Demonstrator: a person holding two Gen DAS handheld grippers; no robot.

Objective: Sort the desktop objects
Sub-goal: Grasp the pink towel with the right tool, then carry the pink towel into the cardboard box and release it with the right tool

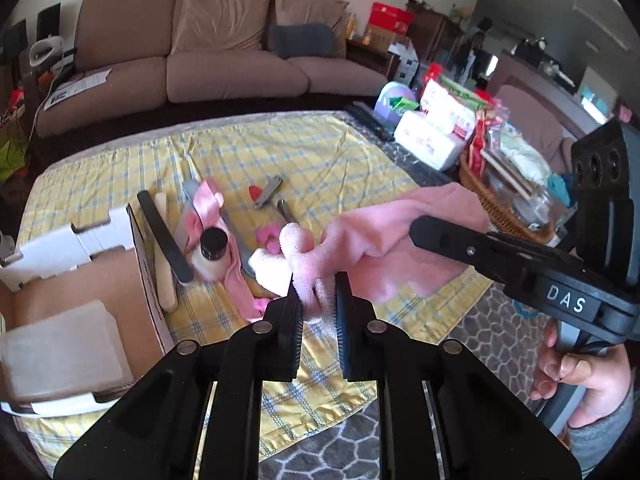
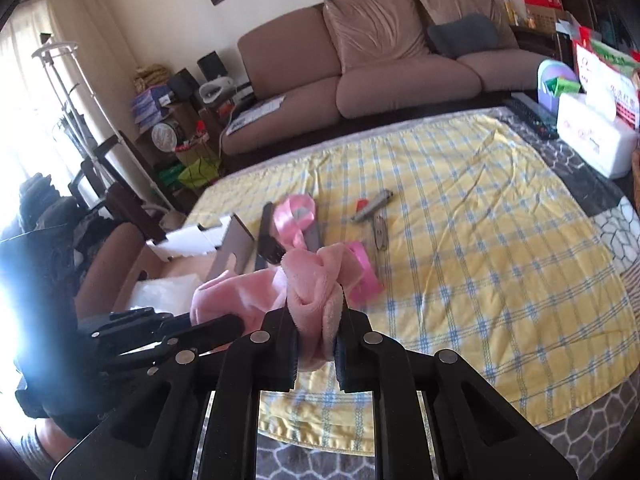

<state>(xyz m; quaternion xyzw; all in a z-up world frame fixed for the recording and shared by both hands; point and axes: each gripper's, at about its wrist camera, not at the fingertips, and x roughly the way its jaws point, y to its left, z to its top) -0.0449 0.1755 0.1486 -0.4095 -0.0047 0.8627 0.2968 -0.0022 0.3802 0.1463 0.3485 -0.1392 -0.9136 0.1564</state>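
Note:
A pink towel [image 1: 384, 236] hangs in the air between both grippers above the yellow checked cloth [image 1: 320, 152]. My left gripper [image 1: 317, 296] is shut on one end of it. My right gripper [image 2: 316, 316] is shut on the other end [image 2: 316, 280]; it also shows in the left wrist view [image 1: 424, 228]. On the cloth lie a pink ribbon [image 1: 208, 200], a small black-capped bottle [image 1: 212, 246], a black strip [image 1: 164, 236], a nail clipper [image 1: 269, 191] and a small metal tool [image 1: 286, 210].
An open cardboard box [image 1: 80, 280] with a translucent block [image 1: 60, 356] inside stands at the left. A wicker basket [image 1: 496, 208], a tissue pack [image 1: 432, 140] and snack bags crowd the right side. A brown sofa [image 1: 224, 48] stands behind the table.

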